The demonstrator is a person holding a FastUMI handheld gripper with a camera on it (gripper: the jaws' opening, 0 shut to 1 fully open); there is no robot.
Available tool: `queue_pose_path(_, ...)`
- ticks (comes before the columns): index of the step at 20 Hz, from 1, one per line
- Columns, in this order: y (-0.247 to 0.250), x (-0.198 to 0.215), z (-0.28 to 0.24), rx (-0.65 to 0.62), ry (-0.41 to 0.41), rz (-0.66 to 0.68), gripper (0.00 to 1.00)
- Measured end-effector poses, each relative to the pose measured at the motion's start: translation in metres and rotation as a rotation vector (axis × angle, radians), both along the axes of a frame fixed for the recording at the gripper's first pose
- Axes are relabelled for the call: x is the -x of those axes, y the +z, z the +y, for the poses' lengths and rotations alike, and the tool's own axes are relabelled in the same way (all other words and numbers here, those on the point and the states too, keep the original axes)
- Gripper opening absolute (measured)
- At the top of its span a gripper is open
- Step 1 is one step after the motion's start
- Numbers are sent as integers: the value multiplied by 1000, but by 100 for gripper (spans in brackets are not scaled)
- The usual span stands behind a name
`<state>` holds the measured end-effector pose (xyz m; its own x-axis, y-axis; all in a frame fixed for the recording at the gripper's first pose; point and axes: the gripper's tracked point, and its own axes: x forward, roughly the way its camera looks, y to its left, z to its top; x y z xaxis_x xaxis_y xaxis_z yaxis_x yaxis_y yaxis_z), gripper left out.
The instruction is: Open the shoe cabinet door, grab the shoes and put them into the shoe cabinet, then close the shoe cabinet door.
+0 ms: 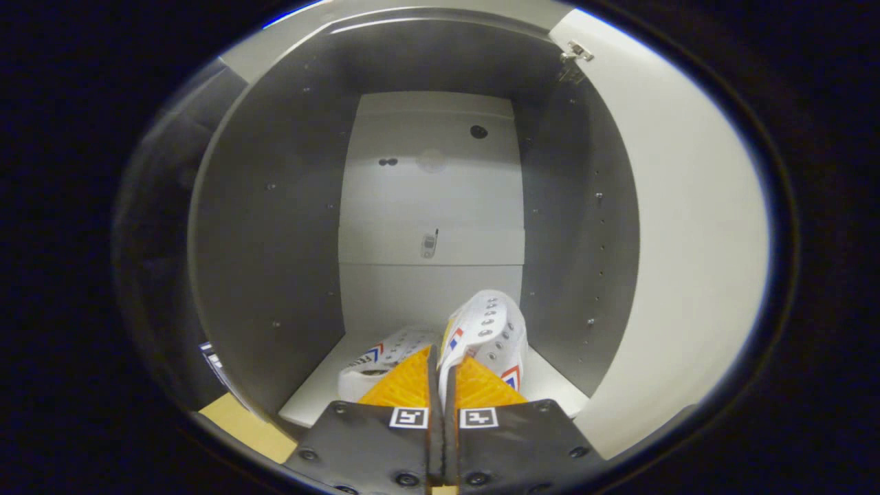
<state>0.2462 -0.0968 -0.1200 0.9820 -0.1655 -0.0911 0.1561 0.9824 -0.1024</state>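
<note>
The shoe cabinet (pixel 268 227) stands open in front of me, with grey side walls, a white back panel and a white bottom shelf (pixel 313 399). Its white door (pixel 687 247) is swung out to the right. My gripper (pixel 441 356) is shut on the rim of a white shoe (pixel 489 330) with red and blue marks. That shoe hangs tilted, toe up, just above the shelf inside the cabinet. A second matching white shoe (pixel 385 357) lies on the shelf to its left, just ahead of my left finger and partly hidden by it.
A metal hinge (pixel 576 52) sits at the door's top corner. Small peg holes dot both side walls. A strip of light wooden floor (pixel 240 426) shows below the cabinet's left wall.
</note>
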Motion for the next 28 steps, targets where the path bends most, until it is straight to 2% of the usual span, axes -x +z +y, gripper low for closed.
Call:
queue_pose_path(5, -17, -46, -23, 22, -8, 58, 3)
queue_pose_path(12, -45, -82, -38, 59, 5, 151, 3)
queue_pose_path(28, -67, -97, -35, 66, 23, 216, 5)
